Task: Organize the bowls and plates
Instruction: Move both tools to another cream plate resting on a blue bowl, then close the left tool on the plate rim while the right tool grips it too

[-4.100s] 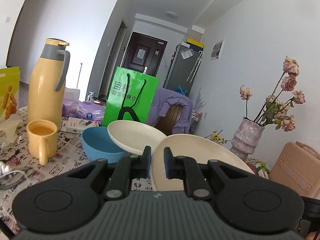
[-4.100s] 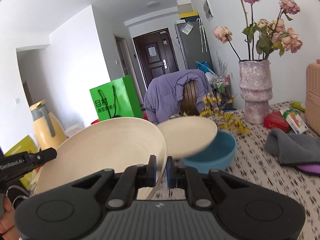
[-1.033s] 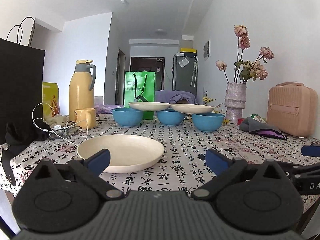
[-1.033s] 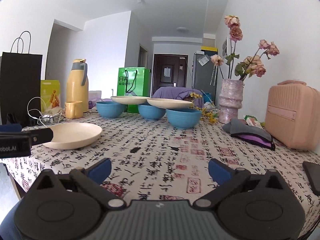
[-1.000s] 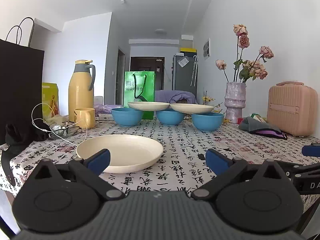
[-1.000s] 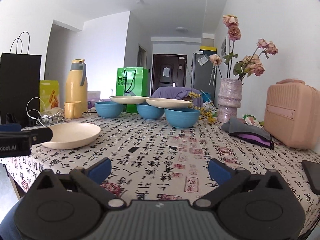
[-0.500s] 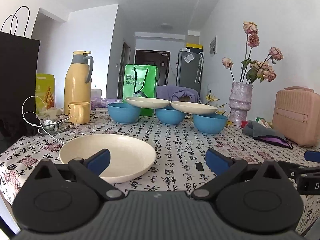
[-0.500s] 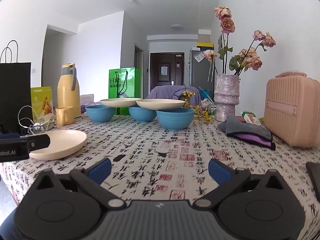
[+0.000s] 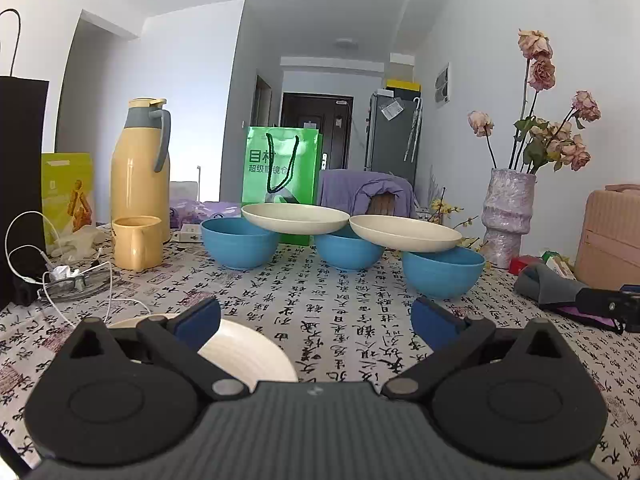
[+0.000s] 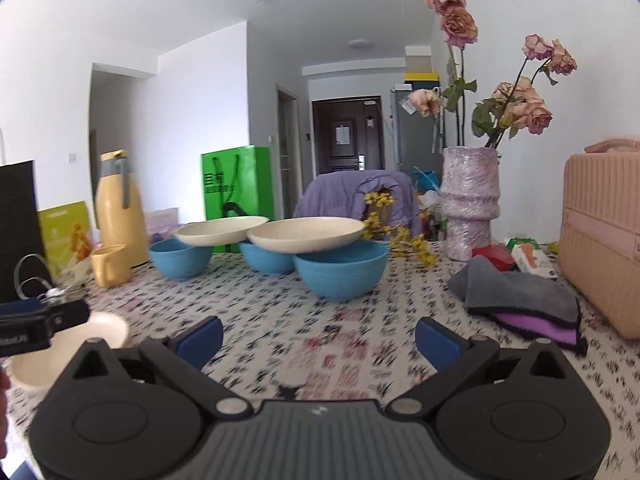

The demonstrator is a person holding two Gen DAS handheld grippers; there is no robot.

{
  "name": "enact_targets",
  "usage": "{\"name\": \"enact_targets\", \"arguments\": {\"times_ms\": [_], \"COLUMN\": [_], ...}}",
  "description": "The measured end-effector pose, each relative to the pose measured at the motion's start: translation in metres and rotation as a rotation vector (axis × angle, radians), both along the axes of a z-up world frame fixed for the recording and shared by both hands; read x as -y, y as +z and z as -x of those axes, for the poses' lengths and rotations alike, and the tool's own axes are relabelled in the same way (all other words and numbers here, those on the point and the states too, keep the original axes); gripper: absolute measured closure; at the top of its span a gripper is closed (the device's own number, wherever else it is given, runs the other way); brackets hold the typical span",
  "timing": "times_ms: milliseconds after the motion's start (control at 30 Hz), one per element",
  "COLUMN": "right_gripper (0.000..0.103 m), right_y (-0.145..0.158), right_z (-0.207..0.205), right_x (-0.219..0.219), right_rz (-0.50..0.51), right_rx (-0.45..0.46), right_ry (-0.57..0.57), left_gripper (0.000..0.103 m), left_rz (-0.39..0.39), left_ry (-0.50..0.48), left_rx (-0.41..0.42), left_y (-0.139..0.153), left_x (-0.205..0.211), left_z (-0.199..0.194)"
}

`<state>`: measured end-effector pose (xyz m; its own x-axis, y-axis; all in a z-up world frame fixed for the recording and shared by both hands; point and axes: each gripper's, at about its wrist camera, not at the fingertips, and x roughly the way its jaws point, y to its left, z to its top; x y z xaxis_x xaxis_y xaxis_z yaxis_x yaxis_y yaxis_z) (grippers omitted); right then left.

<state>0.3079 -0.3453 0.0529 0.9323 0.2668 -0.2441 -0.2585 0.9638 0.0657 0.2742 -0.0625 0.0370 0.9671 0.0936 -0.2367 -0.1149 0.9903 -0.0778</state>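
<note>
Black left gripper (image 9: 316, 320), blue pads (image 9: 198, 318), ribbed grey housing

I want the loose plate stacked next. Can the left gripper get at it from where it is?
Probably yes: the plate lies flat just under the open left gripper, with nothing on it.

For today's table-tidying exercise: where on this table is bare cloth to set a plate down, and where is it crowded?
Free: the middle cloth between the near cream plate, the blue bowls and the grey cloth. Crowded: the far row of bowls bridged by plates, the mug and cables corner, and the vase side.
</note>
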Motion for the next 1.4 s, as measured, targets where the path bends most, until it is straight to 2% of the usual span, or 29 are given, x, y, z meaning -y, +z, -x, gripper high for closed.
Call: {"name": "enact_targets", "arguments": {"times_ms": [100, 200, 267, 433, 467, 567, 633, 733, 867, 933, 1100, 1200, 1300, 1400], "right_gripper": [0.003, 0.007, 0.01, 0.026, 0.028, 0.044, 0.055, 0.063, 0.063, 0.063, 0.064, 0.071, 0.074, 0.083], "right_y": [0.009, 0.017, 0.023, 0.034, 0.036, 0.044, 0.047, 0.047, 0.043, 0.038, 0.027, 0.023, 0.02, 0.015], "right_z": [-0.03, -0.059, -0.08, -0.141, -0.153, -0.193, -0.218, -0.251, -0.288, -0.303, -0.325, -0.332, -0.338, -0.344], "right_x": [0.005, 0.011, 0.013, 0.008, 0.006, -0.003, -0.009, -0.016, -0.03, -0.035, -0.04, -0.039, -0.042, -0.044], "right_rz": [0.011, -0.002, -0.013, -0.048, -0.06, -0.076, -0.08, -0.095, -0.074, -0.057, -0.02, -0.026, -0.025, -0.031], "right_rx": [-0.011, -0.026, -0.039, -0.087, -0.085, -0.089, -0.102, -0.118, -0.141, -0.15, -0.167, -0.172, -0.178, -0.192], "right_ry": [-0.055, -0.072, -0.076, -0.081, -0.074, -0.057, -0.06, -0.081, -0.105, -0.121, -0.141, -0.127, -0.115, -0.105], "left_gripper": [0.0, 0.0, 0.0, 0.0, 0.0, 0.004, 0.013, 0.031, 0.041, 0.053, 0.065, 0.073, 0.075, 0.087], "left_rz": [0.001, 0.001, 0.016, 0.054, 0.067, 0.1, 0.1, 0.12, 0.195, 0.223, 0.246, 0.239, 0.247, 0.24], "left_ry": [-0.022, -0.001, -0.022, -0.055, -0.063, -0.099, -0.108, -0.115, -0.102, -0.093, -0.086, -0.093, -0.091, -0.084], "left_rx": [-0.016, -0.087, -0.089, -0.065, -0.071, -0.119, -0.146, -0.184, -0.212, -0.213, -0.227, -0.222, -0.223, -0.233], "left_y": [0.008, 0.015, 0.021, 0.032, 0.034, 0.038, 0.039, 0.035, 0.024, 0.018, 0.009, 0.007, 0.005, 0.005], "left_x": [-0.001, -0.002, -0.003, -0.002, -0.001, 0.002, 0.006, 0.009, 0.004, 0.0, -0.004, -0.002, -0.001, 0.0], "left_z": [-0.026, -0.062, -0.082, -0.141, -0.154, -0.193, -0.217, -0.254, -0.295, -0.308, -0.326, -0.328, -0.331, -0.333]}}
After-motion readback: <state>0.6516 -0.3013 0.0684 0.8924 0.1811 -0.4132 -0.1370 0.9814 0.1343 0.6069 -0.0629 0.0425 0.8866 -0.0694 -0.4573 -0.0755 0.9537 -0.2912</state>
